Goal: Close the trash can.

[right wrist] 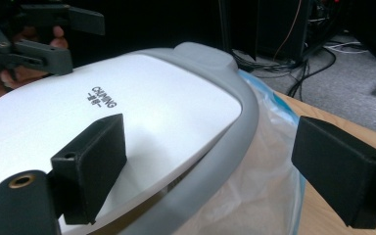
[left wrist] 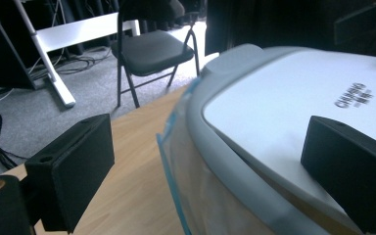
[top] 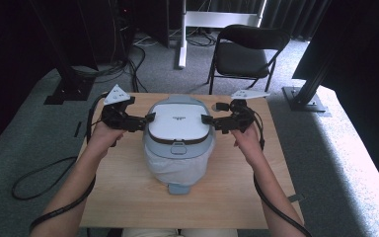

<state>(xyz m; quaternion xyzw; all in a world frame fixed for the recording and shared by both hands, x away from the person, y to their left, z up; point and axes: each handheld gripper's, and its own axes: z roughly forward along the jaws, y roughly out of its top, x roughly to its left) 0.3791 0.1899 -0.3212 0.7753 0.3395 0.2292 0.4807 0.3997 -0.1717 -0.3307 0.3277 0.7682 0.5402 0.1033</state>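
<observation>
Two tools flank one thing: a grey plastic bin (top: pixel 177 148) with a flat white lid (top: pixel 178 121) and a thin clear bag liner (top: pixel 177 170), standing near the middle of the pale wooden bench (top: pixel 128 197).

On the left, I hold the left tool (top: pixel 148 118) at the lid's left edge. In the left gripper view its jaws are spread wide: one black pad sits over the white lid near the grey rim (left wrist: pixel 235 161), the other hangs out over the bench, clear of the liner. It has hold of nothing.

On the right, the right tool (top: pixel 206 120) mirrors it at the opposite edge. Its jaws are equally wide apart, one pad above the lid beside the printed lettering (right wrist: pixel 100 98), the other outside the rim over the bulging liner (right wrist: pixel 254 196). Nothing is gripped there either.

My worry from here: if either tool closes with the outer pad low, it could pinch the liner rather than the rim, and a lift would drag or tear the plastic. Uneven closing, one side before the other, could shove the light bin sideways across the bench. A shallow bite on the smooth lid could also slip off.
</observation>
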